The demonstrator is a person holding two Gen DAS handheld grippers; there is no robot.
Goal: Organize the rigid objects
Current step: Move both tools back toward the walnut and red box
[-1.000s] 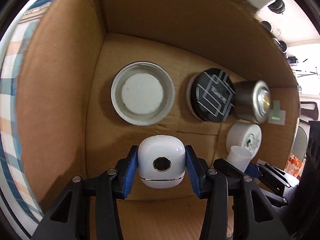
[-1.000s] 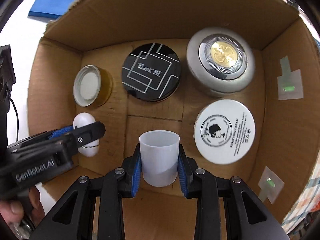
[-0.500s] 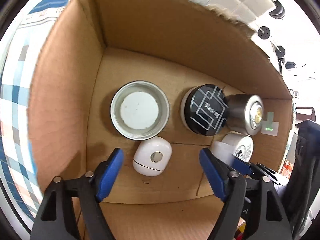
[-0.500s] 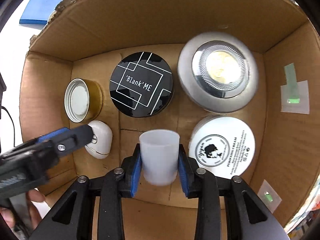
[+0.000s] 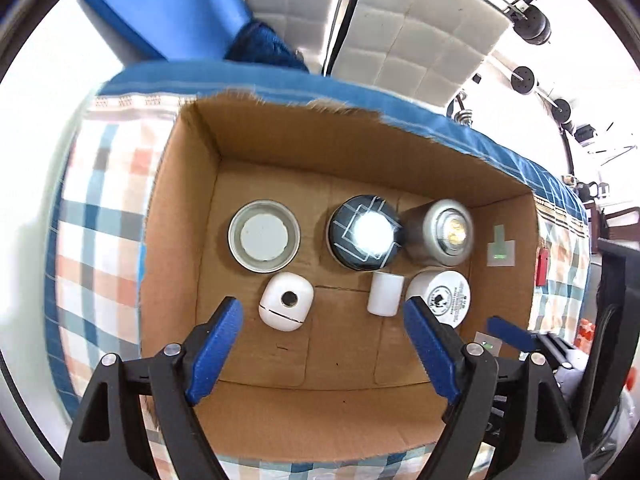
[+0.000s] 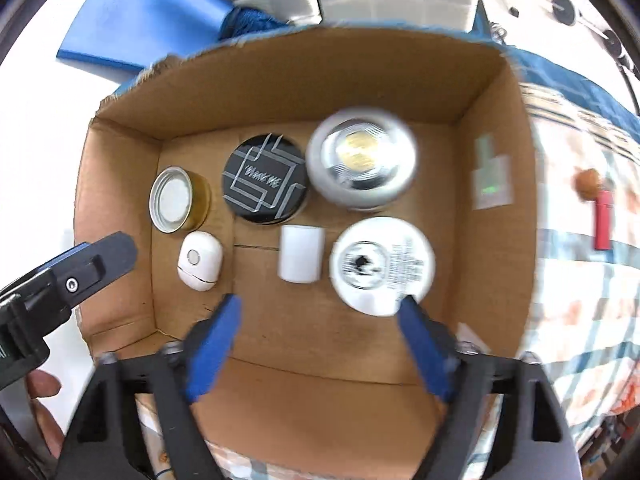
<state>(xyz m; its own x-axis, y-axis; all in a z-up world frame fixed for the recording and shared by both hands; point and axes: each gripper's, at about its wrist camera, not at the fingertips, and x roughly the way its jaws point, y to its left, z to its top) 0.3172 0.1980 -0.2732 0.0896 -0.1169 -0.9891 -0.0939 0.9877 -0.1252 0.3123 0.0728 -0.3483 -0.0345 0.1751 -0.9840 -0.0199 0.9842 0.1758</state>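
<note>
An open cardboard box (image 5: 184,208) (image 6: 116,200) holds several items. A white rounded case (image 5: 285,307) (image 6: 200,261) and a white plastic cup (image 5: 385,293) (image 6: 301,253) stand in the front row, beside a white round tin (image 5: 444,298) (image 6: 382,265). Behind them are a gold can (image 5: 264,236) (image 6: 176,199), a black tin (image 5: 364,233) (image 6: 265,178) and a silver puck light (image 5: 444,232) (image 6: 362,159). My left gripper (image 5: 322,332) is open and empty above the box front. My right gripper (image 6: 320,332) is open and empty, pulled back from the cup.
The box sits on a checked cloth (image 5: 96,216) (image 6: 580,272). A blue pad (image 5: 168,8) (image 6: 136,16) lies behind it. A red object (image 6: 603,220) lies on the cloth right of the box. The left gripper's finger (image 6: 80,276) shows at the box's left wall.
Both grippers let go: the left released the white case, then the right released the white cup. Both have pulled up and back out of the box with jaws wide.
</note>
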